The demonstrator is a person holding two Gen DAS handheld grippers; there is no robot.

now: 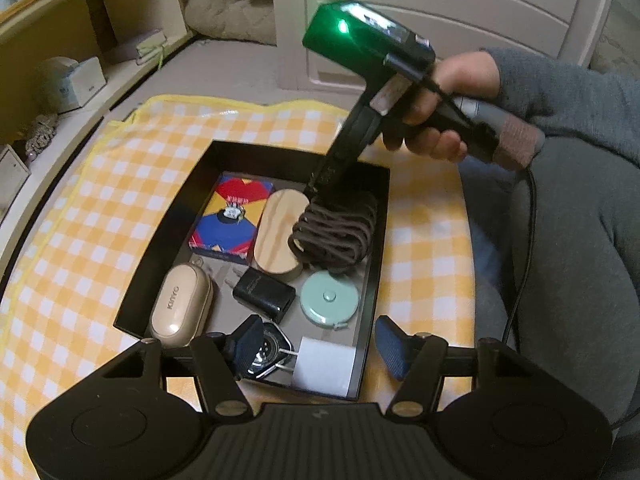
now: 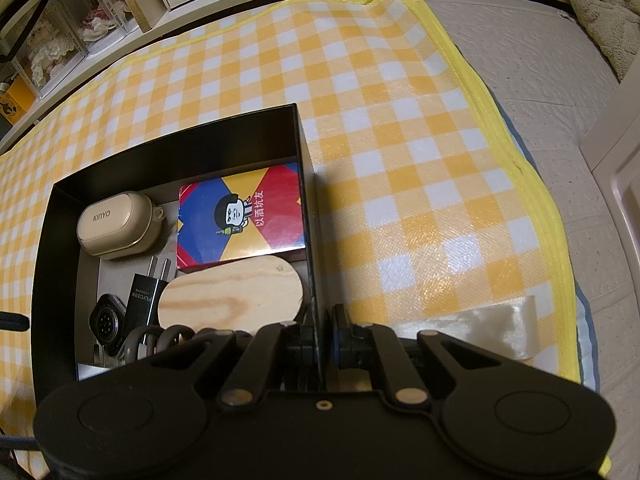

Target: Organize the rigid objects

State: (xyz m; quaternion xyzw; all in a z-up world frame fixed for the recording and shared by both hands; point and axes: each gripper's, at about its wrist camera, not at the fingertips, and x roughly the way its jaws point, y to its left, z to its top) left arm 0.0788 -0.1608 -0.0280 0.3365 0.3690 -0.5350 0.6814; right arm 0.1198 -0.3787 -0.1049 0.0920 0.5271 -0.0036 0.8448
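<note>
**Right now the box is pinned by its wall while the other tongs wait**

Plainly the right gripper [image 2: 322, 344] is clamped on the thin side wall of the black box [image 2: 304, 152], one pad inside and one outside; I judge that grip is there to steady the box. From the left side you can see the person's hand [image 1: 436, 116] on its handle, the tool slanting down to that wall beside the brown cord bundle [image 1: 336, 232].

The left gripper [image 1: 320, 344] hangs with its jaws apart and nothing between them, over the box's near edge, above the watch [image 1: 266, 354] and white charger [image 1: 324, 364].

Inside, the goods lie packed: card box [image 1: 232, 216] toward the far corner, wooden oval [image 1: 278, 236] beside it, beige case [image 1: 180, 306] by the left wall, black plug [image 1: 264, 294] and green tape measure [image 1: 330, 298] mid-box. Everything sits on the yellow checked mat [image 2: 400, 120].
</note>
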